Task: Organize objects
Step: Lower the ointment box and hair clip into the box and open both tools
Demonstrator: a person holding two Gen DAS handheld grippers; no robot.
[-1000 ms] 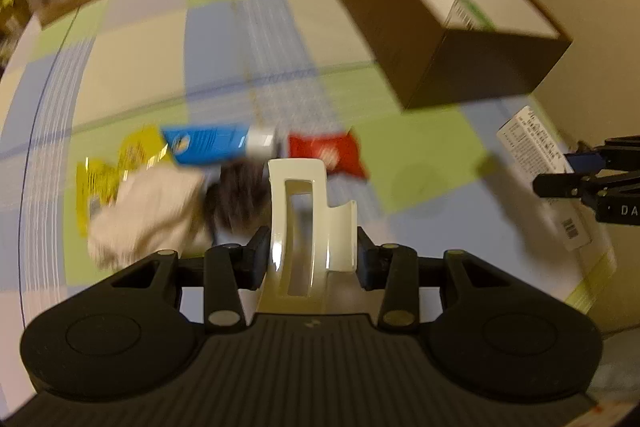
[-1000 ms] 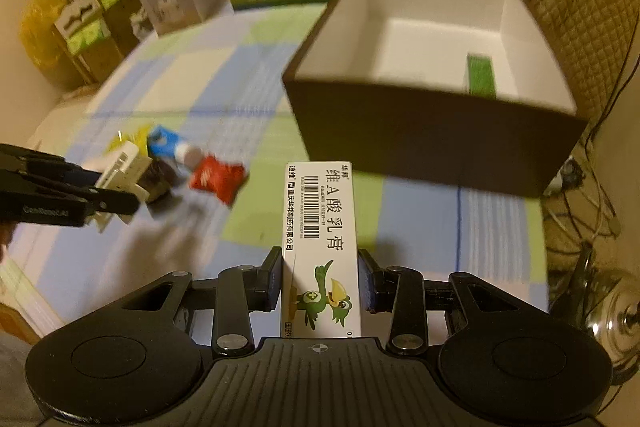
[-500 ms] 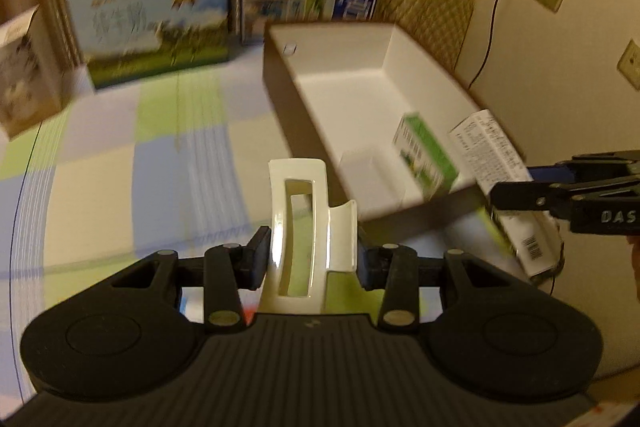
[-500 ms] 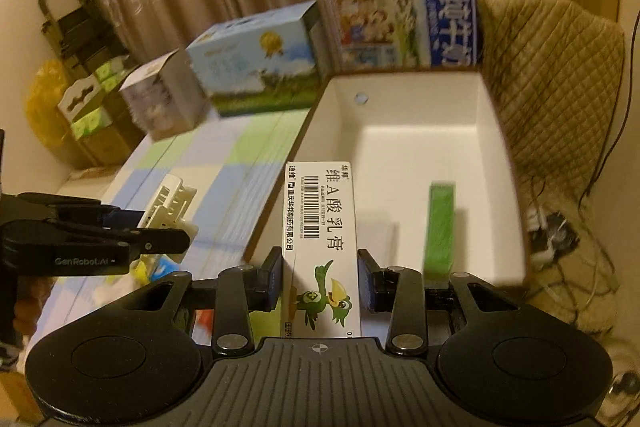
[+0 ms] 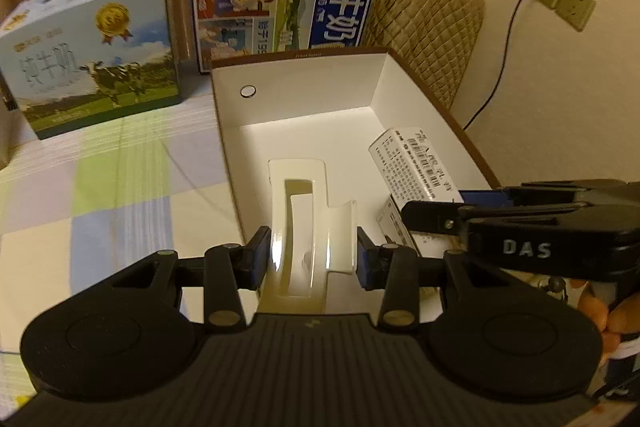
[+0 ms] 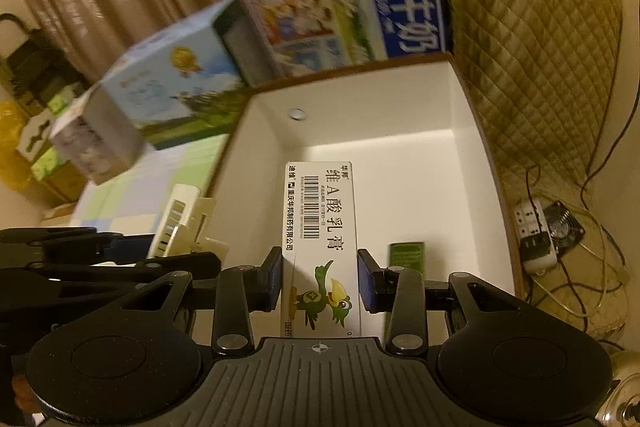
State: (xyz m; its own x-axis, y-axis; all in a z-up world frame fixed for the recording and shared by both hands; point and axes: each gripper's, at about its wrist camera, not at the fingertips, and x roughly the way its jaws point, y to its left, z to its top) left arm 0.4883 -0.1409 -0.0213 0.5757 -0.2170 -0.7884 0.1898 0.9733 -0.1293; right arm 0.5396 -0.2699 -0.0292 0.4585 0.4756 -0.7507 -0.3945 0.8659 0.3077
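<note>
Over the open box (image 5: 384,83), the left gripper (image 5: 310,259) pinches a white clip (image 5: 304,223); the right gripper (image 6: 320,279) pinches a medicine carton (image 6: 320,227); go lower first, then let go gently, one at a time.

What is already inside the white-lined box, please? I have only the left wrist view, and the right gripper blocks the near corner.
Observer: A small green carton sits on the floor of the storage box, just right of the right gripper.
Operator: Thank you. Which face of the held carton points up?
Observer: The ointment box shows its printed front, with a green cartoon bird between the pads.
Operator: What lies past the box's right wall?
Observer: A white power strip on the floor.
</note>
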